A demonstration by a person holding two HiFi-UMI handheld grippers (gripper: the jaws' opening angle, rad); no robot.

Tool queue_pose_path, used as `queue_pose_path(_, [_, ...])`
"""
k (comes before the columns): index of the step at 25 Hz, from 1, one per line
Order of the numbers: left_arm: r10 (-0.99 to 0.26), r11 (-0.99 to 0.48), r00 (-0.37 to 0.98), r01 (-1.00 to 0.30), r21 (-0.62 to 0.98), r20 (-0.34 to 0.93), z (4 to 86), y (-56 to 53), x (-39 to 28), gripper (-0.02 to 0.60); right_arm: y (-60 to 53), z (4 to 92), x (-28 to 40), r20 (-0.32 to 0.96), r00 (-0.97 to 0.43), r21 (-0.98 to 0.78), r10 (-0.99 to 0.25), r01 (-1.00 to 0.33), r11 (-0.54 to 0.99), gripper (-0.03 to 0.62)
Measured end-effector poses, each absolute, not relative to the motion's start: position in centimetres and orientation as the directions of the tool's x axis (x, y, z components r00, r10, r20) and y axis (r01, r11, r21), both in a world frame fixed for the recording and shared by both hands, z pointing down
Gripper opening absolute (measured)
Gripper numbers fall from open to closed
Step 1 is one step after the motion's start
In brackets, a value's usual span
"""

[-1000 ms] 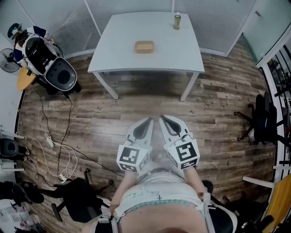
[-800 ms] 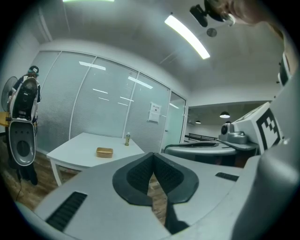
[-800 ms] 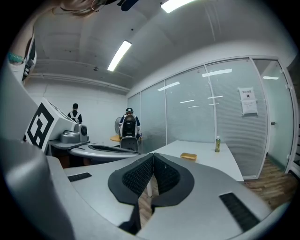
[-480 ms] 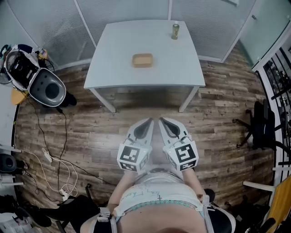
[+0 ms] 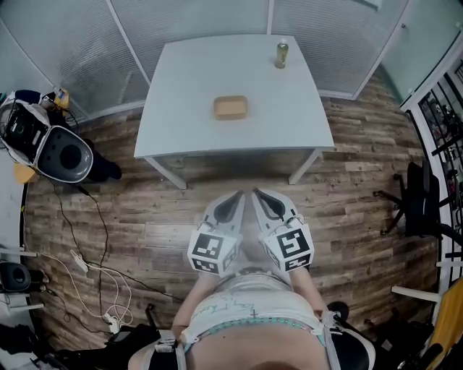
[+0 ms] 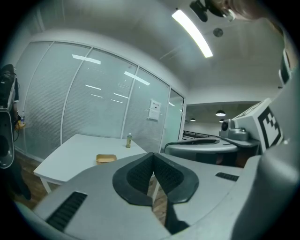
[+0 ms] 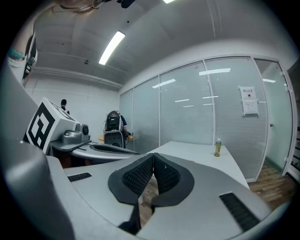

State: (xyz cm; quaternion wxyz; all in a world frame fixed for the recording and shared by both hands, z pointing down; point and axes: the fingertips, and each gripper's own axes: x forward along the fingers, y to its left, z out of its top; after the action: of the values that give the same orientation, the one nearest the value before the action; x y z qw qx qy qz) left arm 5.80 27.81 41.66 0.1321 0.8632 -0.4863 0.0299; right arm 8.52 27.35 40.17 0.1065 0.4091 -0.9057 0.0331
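A shallow tan tray [image 5: 230, 107] – rectangular, with rounded corners – lies near the middle of the white tabletop [image 5: 181, 108]. A slim yellowish bottle [image 5: 281, 53] with a pale cap stands upright at the far right edge, well apart from the tray. The tabletop is a smooth matte rectangle on slanted white legs.

On the near side of it, out over the floor [image 5: 362, 181], the left gripper [image 5: 237, 196] and the right gripper [image 5: 258, 194] sit side by side, tips almost touching. Each has a grey plastic shell and black, finely ribbed pads. Both pairs of jaws are pressed fully together – nothing is held between them.

The floor is brown wood plank, grainy and streaked. Ribbed glass walls [image 5: 202, 14] stand behind the tabletop. A rounded black-and-white machine [image 5: 51, 148] sits on the left, with thin cables [image 5: 94, 260] looping across the planks.
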Motion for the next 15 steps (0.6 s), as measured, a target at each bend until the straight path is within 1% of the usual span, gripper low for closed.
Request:
queue_pose_path(9, [-0.815, -0.516, 0.552, -0.83, 0.212, 0.179, 42.4, 25.3, 2.5, 0.002, 24.5, 40.8, 5.4, 0.228, -0.62, 0.032, -0.751, -0.766, 0.642, 0.0])
queue_pose_path(15, [-0.796, -0.543, 0.575, -0.817, 0.194, 0.191, 42.5, 24.5, 1.6, 0.002, 23.7, 41.4, 4.2, 0.242, -0.608, 0.021, -0.757, -0.776, 0.63, 0.0])
